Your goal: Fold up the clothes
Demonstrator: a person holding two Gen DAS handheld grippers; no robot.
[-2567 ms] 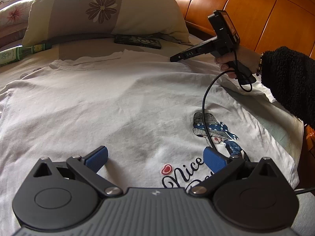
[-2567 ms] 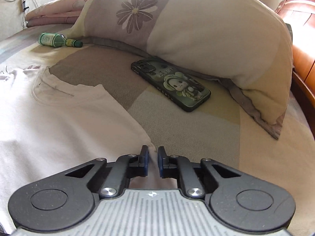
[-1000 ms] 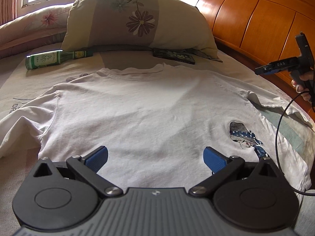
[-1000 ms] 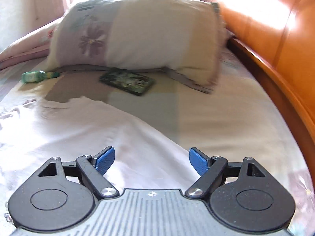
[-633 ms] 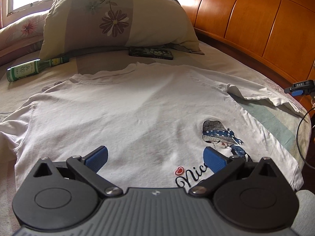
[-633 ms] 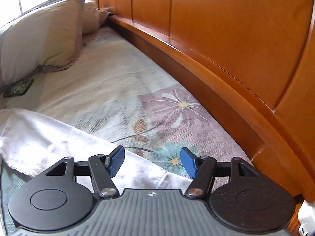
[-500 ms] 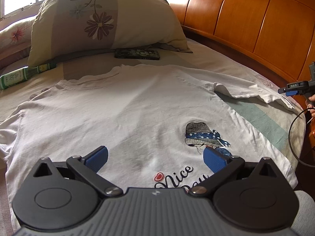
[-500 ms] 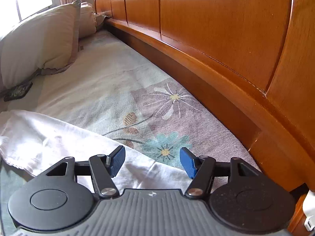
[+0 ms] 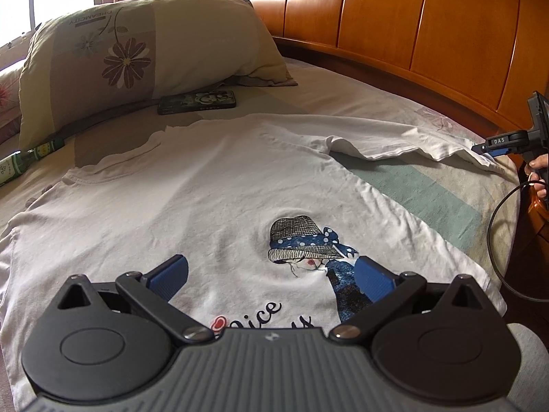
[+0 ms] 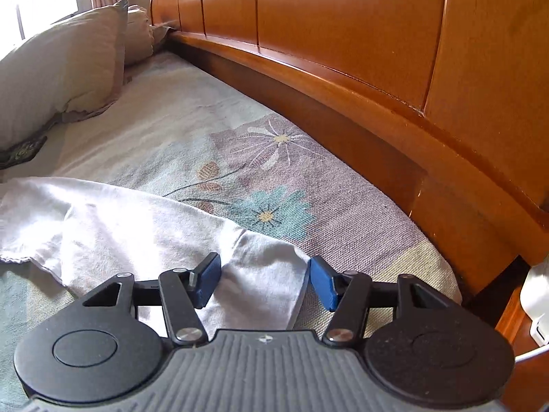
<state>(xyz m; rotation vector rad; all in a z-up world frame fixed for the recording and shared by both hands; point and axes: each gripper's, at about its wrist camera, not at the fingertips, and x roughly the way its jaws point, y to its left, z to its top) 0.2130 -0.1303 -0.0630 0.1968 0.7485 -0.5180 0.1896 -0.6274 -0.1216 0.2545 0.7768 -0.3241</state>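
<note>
A white T-shirt [image 9: 192, 185] with a printed girl in a hat lies spread face up on the bed. My left gripper [image 9: 271, 274] is open and empty, low over the shirt's lower front by the print. Its right sleeve [image 10: 113, 223] stretches toward the headboard side. My right gripper [image 10: 264, 283] is open, its jaws either side of the sleeve's end [image 10: 264, 274], without closing on it. The right gripper also shows in the left wrist view [image 9: 497, 144] at the sleeve tip.
A flowered pillow [image 9: 144, 55] lies at the far end, with a phone [image 9: 197, 102] in front of it and a green bottle [image 9: 24, 159] at the left. The wooden headboard [image 10: 343, 44] runs close along the right. The bed edge is near the right gripper.
My right gripper let go near the collar, opened and moved along the sleeve to its end by the headboard. My left gripper shifted slightly over the shirt's lower front, staying open.
</note>
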